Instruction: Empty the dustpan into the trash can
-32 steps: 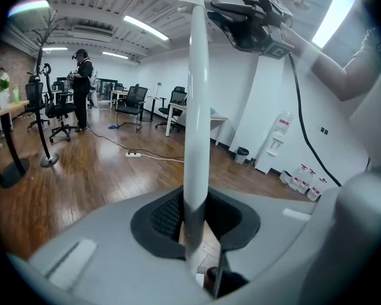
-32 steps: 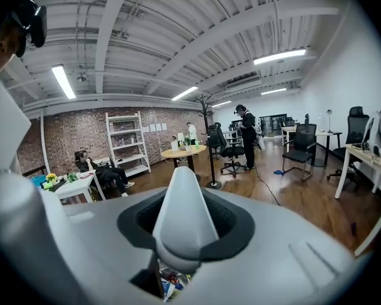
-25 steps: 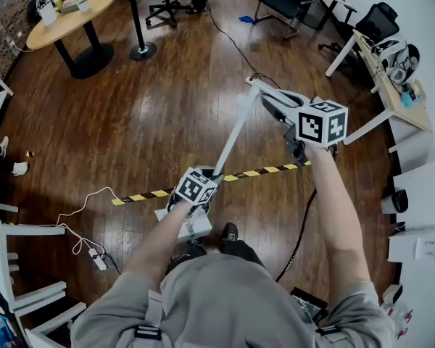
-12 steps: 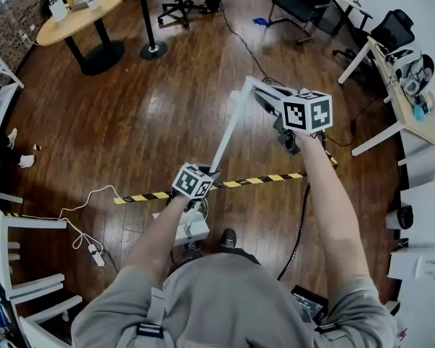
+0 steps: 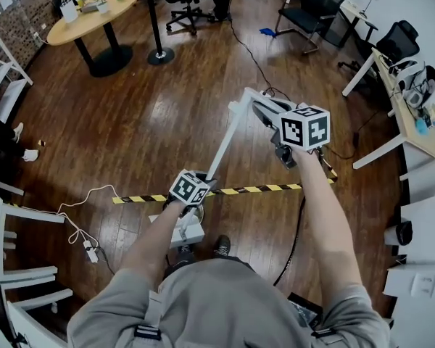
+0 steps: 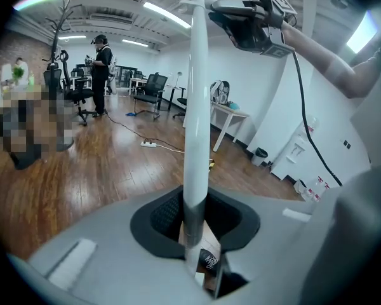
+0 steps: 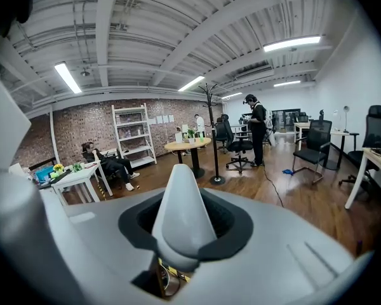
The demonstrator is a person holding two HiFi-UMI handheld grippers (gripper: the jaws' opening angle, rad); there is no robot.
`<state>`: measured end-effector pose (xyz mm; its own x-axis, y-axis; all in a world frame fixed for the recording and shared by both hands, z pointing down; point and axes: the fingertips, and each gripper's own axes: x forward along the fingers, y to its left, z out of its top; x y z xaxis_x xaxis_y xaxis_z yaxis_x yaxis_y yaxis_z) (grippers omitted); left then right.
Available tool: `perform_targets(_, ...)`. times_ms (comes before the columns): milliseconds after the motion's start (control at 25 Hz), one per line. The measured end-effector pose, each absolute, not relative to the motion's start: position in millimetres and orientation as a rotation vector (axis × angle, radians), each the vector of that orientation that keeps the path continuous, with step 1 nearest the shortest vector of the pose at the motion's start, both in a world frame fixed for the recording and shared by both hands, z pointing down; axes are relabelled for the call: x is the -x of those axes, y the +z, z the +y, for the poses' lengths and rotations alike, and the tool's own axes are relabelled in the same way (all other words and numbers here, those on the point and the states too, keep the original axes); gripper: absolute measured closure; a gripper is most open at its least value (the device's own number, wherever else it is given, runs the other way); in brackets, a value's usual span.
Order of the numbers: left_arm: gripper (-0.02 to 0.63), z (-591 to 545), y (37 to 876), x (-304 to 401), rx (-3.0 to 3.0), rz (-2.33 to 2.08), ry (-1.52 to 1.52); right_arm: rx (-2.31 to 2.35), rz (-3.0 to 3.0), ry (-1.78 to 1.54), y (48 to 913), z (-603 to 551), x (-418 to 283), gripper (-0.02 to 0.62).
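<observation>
Dustpan tray [image 5: 181, 232]: directly below left gripper [image 6: 193, 234].
Left gripper: clamped on dustpan shaft [image 6: 197, 119], low end.
Right gripper [image 7: 178, 234]: clamped on top grip [image 7: 180, 199].

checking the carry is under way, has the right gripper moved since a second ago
Yes. In the head view the right gripper has shifted left, toward the black pole's base.

The left arm [image 5: 156, 239] and right arm [image 5: 326, 216] reach forward. The left gripper [image 5: 203, 182], nearer and lower, points down, its jaws clamped on the white dustpan handle [image 5: 222, 142]. The right gripper [image 5: 263, 109], farther and higher, grips that handle's top end.
</observation>
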<state>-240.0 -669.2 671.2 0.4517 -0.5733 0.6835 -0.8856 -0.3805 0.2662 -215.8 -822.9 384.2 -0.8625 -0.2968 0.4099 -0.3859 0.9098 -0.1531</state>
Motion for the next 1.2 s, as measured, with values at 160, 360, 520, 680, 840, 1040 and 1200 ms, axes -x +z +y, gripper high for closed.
perform_targets(160, 0.537, -648.9, 665.3, 231.0, -2.097, -1.223, 0.668, -0.459, -2.726, 0.279, 370.6, -791.2, 207.7, 0.499)
perform_targets(360, 0.534, -620.0, 649.6, 236.4, -2.12, -1.267, 0.643, -0.356, -2.803, 0.159, 341.7, -735.8, 216.2, 0.5)
perform_targets(520, 0.534, -580.7, 638.3, 237.3, -2.159, -1.29, 0.632, -0.307, -2.838, 0.035, 320.6, -672.0, 219.6, 0.5)
perform_targets(680, 0.531, -534.7, 626.6, 242.4, -2.19, -1.339, 0.593, -0.292, -2.857, -0.102, 299.0, -595.3, 225.5, 0.502)
perform_targets(840, 0.528, -493.2, 617.5, 228.0, -2.255, -1.338, 0.551, -0.355, -2.861, -0.19, 284.7, -529.0, 209.4, 0.502)
perform_targets(1040, 0.514, -460.7, 592.9, 200.4, -2.329, -1.336, 0.459, -0.512, -2.871, -0.196, 262.9, -482.1, 162.9, 0.503)
perform_targets(1200, 0.512, -445.3, 584.5, 167.2, -2.37, -1.293, 0.444, -0.624, -2.848, -0.177, 255.4, -465.4, 126.3, 0.503)
